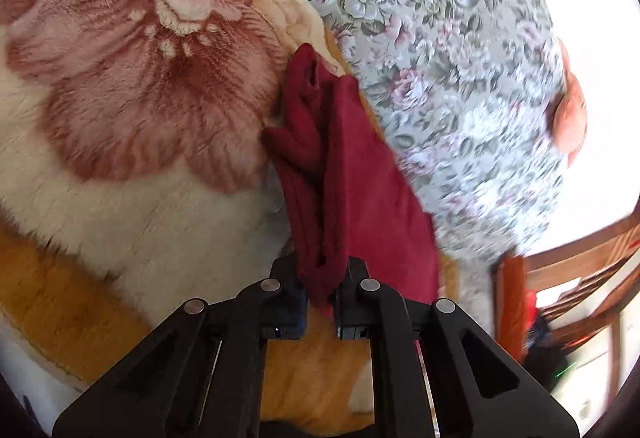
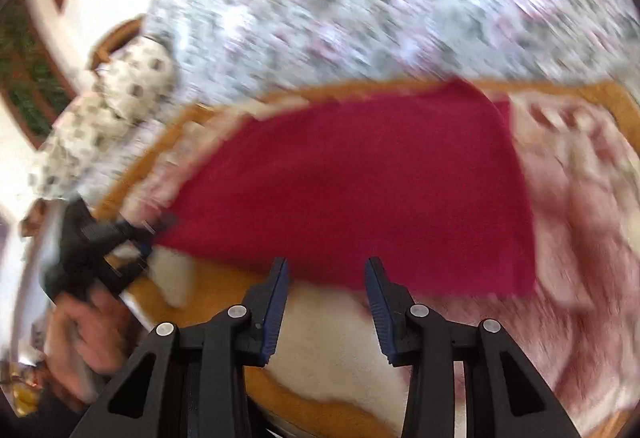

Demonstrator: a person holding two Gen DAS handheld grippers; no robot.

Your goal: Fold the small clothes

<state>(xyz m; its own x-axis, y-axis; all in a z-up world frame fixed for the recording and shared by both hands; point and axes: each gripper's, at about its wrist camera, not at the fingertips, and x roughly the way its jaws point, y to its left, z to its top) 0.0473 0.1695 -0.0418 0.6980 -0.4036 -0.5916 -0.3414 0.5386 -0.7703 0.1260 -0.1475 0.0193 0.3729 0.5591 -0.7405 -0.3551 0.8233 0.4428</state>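
A dark red cloth [image 1: 340, 157] lies on a plush flower-patterned blanket [image 1: 140, 77]. My left gripper [image 1: 322, 286] is shut on the cloth's near edge, and the fabric bunches up between its fingers. In the right wrist view the red cloth [image 2: 360, 189] lies spread flat, blurred by motion. My right gripper [image 2: 326, 302] is open and empty just short of the cloth's near edge. The left gripper [image 2: 148, 234] also shows there at the far left, pinching the cloth's left corner.
A floral-print bedspread [image 1: 440, 57] lies beyond the blanket. A patterned pillow [image 2: 108, 109] sits at the left in the right wrist view. Wooden furniture [image 1: 568, 278] stands at the lower right in the left wrist view. An orange border [image 2: 224, 290] edges the blanket.
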